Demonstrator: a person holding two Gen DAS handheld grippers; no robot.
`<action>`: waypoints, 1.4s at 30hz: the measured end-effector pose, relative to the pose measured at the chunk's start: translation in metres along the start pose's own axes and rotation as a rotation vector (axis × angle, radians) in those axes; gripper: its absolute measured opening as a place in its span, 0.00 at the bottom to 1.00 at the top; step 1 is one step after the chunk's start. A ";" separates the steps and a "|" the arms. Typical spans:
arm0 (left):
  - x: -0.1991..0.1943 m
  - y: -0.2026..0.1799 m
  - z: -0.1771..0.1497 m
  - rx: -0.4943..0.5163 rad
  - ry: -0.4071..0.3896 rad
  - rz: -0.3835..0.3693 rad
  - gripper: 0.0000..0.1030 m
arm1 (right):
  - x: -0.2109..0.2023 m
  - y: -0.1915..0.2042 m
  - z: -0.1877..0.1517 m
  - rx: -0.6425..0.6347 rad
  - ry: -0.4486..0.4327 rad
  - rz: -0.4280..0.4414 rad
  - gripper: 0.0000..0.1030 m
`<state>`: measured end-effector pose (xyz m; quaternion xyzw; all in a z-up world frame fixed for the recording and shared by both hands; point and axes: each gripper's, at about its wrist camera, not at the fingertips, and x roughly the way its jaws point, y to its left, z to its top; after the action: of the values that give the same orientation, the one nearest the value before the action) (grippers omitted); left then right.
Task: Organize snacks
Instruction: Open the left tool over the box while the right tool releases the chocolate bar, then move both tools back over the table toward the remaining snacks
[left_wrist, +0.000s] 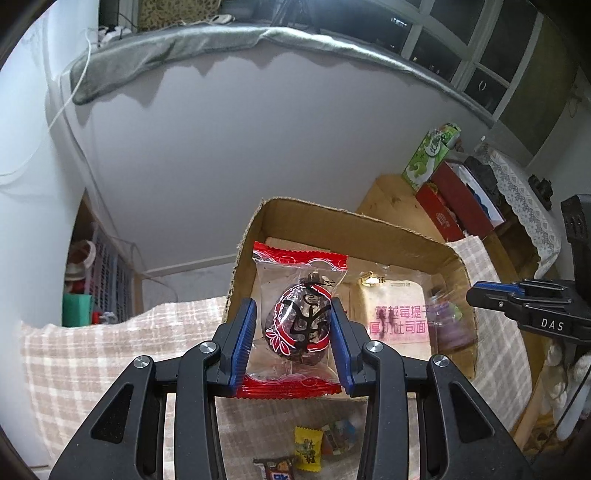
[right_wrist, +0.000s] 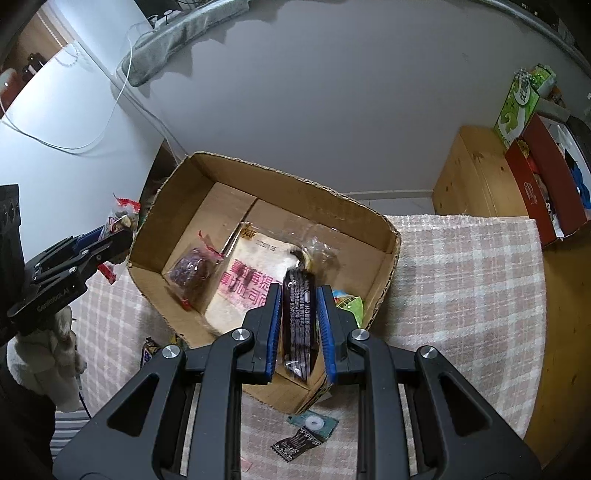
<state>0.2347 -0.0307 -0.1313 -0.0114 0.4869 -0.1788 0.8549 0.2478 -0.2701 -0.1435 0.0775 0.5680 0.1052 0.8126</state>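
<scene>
My left gripper (left_wrist: 293, 317) is shut on a clear, red-edged snack packet (left_wrist: 297, 317) with a dark fruit inside, held above the near left edge of an open cardboard box (left_wrist: 369, 227). My right gripper (right_wrist: 299, 310) is shut on a dark snack bar wrapper (right_wrist: 299, 325), held over the box's (right_wrist: 384, 229) near right side. Inside the box lie a pink-lettered toast bag (right_wrist: 251, 280), a dark red-edged packet (right_wrist: 192, 269) and a green packet (right_wrist: 351, 304). The left gripper also shows in the right wrist view (right_wrist: 110, 236), the right gripper in the left wrist view (left_wrist: 480, 291).
The box stands on a pink checked cloth (right_wrist: 461, 280). Loose snacks lie on the cloth before the box: a yellow packet (left_wrist: 308, 448), a brown bar (left_wrist: 277, 467), a dark wrapper (right_wrist: 295, 441). A wooden cabinet (right_wrist: 476, 173) with a red box (right_wrist: 546, 177) and green box (right_wrist: 517, 107) stands right.
</scene>
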 end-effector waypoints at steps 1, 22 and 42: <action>0.002 -0.001 0.000 -0.006 0.006 -0.001 0.36 | 0.001 0.000 0.000 -0.001 0.002 0.000 0.20; -0.023 0.000 -0.005 -0.022 -0.020 -0.003 0.59 | -0.013 0.013 -0.011 -0.045 -0.025 -0.025 0.55; -0.086 0.018 -0.070 -0.102 -0.068 0.027 0.59 | -0.066 0.035 -0.078 -0.153 -0.163 -0.020 0.73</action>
<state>0.1417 0.0246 -0.1002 -0.0546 0.4660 -0.1415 0.8717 0.1500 -0.2527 -0.1020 0.0179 0.4909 0.1334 0.8608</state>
